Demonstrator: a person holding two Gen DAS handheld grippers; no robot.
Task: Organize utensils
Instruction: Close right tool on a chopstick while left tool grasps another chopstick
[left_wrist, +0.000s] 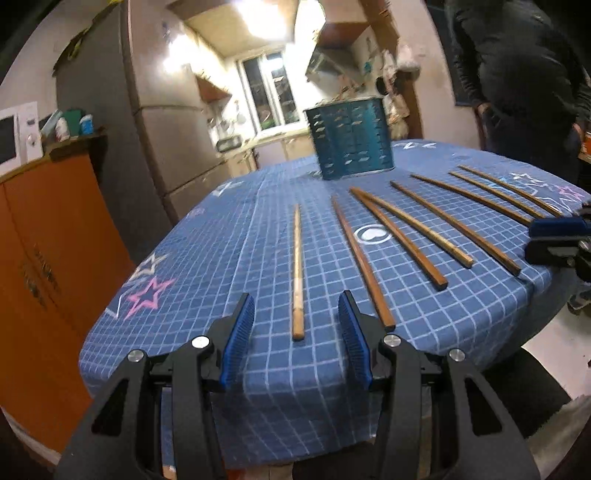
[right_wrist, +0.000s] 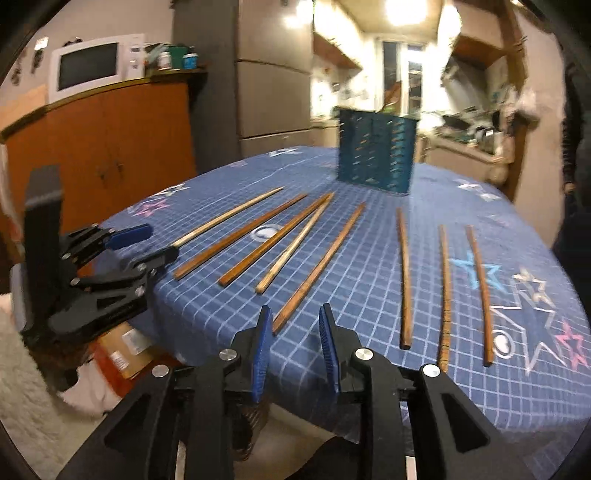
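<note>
Several wooden chopsticks lie fanned out on a table with a blue checked cloth (left_wrist: 229, 236). A teal perforated utensil holder (left_wrist: 351, 140) (right_wrist: 376, 155) stands upright at the far side. My left gripper (left_wrist: 297, 299) hovers open over the near table edge. The near end of a pale chopstick (left_wrist: 297, 266) lies between its blue pads (left_wrist: 240, 332) without touching them. My right gripper (right_wrist: 295, 310) is open and holds nothing. The end of a brown chopstick (right_wrist: 317, 266) lies just beside its left pad (right_wrist: 263, 350). Each gripper shows at the edge of the other's view: right gripper (left_wrist: 554, 236), left gripper (right_wrist: 147, 243).
An orange cabinet (left_wrist: 48, 258) with a white microwave (right_wrist: 92, 66) stands left of the table, a tall grey fridge (left_wrist: 166, 122) behind it. A person in dark clothes (left_wrist: 517, 74) stands at the far right. A cardboard box (right_wrist: 125, 347) sits on the floor below the table edge.
</note>
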